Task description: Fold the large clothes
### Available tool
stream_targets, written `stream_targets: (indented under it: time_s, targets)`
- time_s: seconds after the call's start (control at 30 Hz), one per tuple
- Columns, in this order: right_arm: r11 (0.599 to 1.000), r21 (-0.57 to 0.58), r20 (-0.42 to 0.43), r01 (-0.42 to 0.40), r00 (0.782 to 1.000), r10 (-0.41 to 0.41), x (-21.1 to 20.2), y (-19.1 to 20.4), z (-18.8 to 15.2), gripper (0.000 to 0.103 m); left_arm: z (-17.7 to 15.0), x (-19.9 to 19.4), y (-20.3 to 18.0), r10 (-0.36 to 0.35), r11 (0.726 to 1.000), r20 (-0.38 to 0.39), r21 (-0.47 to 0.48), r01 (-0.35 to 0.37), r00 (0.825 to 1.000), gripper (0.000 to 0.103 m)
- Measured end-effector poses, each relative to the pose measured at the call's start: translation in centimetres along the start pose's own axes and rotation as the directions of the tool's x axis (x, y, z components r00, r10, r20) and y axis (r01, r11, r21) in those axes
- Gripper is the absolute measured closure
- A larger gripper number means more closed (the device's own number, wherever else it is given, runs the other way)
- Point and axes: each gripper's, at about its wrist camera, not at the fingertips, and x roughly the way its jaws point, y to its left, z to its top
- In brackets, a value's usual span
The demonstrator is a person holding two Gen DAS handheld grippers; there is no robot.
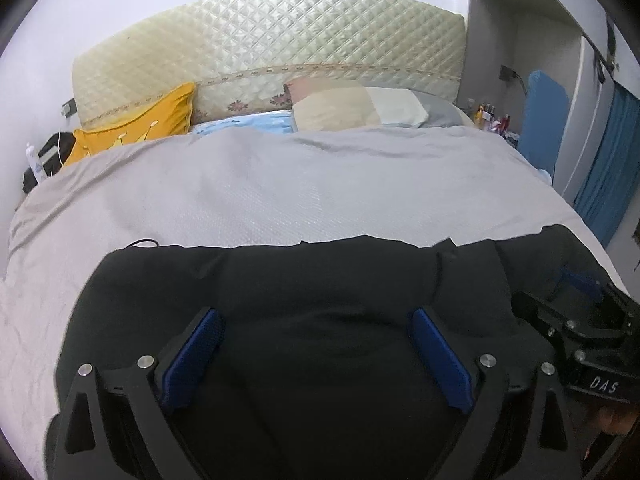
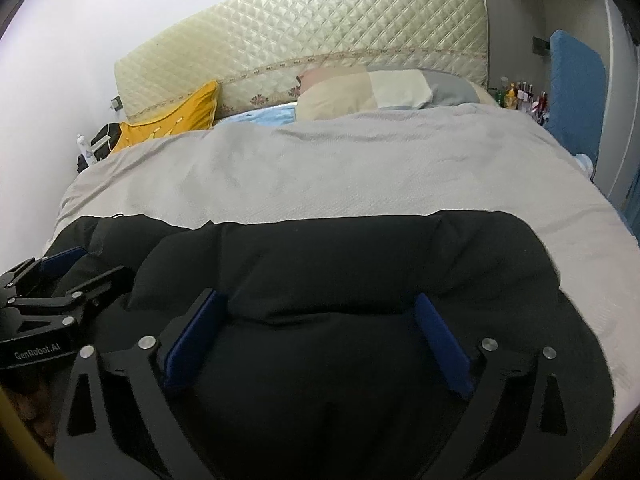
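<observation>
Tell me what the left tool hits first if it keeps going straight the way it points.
Most likely the black garment lying on the bed. The left tool is open and angled down at it, with dark cloth filling the space between and ahead of its fingers. How close it is cannot be judged.

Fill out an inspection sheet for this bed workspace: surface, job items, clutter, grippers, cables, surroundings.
Surface: bed under a grey bedspread, lightly wrinkled.
Job's things: black garment spread across the near end of the bed, its far edge roughly straight.
Clutter: yellow cushion, patchwork pillow and light blue cloth at the head end.
Grippers: left gripper and right gripper both open above the garment, nothing between the pads.
Cables: thin dark cord at the garment's left far corner; white cable by the dark bag beside the bed.
Surroundings: quilted cream headboard, white wall, bottles on the right side, blue panel.
</observation>
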Motion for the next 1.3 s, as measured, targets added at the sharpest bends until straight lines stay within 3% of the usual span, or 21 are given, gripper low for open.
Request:
stream_targets:
  time_s: [0.33, 0.67, 0.77, 0.9, 1.0, 1.1, 1.2, 1.3]
  targets:
    - [1.0, -0.028, 0.011, 0.001, 1.0, -0.001, 2.9, 0.3, 0.3, 0.002, 0.0, 3.2, 0.2, 0.018, 1.0, -0.022, 0.005, -0.018, 1.0, 0.003]
    - [0.999, -0.03, 0.051, 0.02, 0.999, -0.019, 1.5, 0.4, -0.2, 0.002, -0.8, 1.2, 0.2, 0.024, 1.0, -0.018, -0.007, -0.025, 1.0, 0.003]
    - [1.0, -0.024, 0.098, 0.015, 0.995, -0.013, -0.3, 0.3, 0.2, 0.002, -0.8, -0.3, 0.6, -0.012, 0.999, -0.025, -0.045, 0.011, 1.0, 0.003]
    - [0.999, 0.007, 0.133, 0.032, 0.991, -0.032, -3.2, -1.1, 1.0, 0.002, -1.1, -2.3, 1.6, 0.016, 0.999, 0.0, -0.045, -0.016, 1.0, 0.003]
    - [1.0, 0.01, 0.126, 0.028, 0.992, -0.029, -4.2, -2.4, 0.6, 0.002, -1.6, -3.3, 3.1, -0.009, 0.998, 0.009, -0.065, 0.009, 1.0, 0.003]
    - [0.999, 0.023, 0.145, 0.033, 0.989, -0.036, -5.1, -4.6, -0.5, 0.002, -3.0, -3.5, 4.6, 0.032, 0.998, 0.005, -0.049, -0.031, 0.999, 0.003]
    - [0.998, 0.044, 0.116, 0.044, 0.992, -0.049, -4.7, -6.4, -1.9, 0.002, -4.3, -4.0, 4.9, 0.042, 0.999, 0.053, -0.011, -0.041, 0.998, 0.003]
    - [0.996, 0.091, 0.087, -0.003, 0.996, -0.004, -3.4, -7.7, -3.0, 0.002, -5.0, -3.4, 4.8, 0.027, 1.0, 0.063, -0.005, -0.027, 0.998, 0.001]
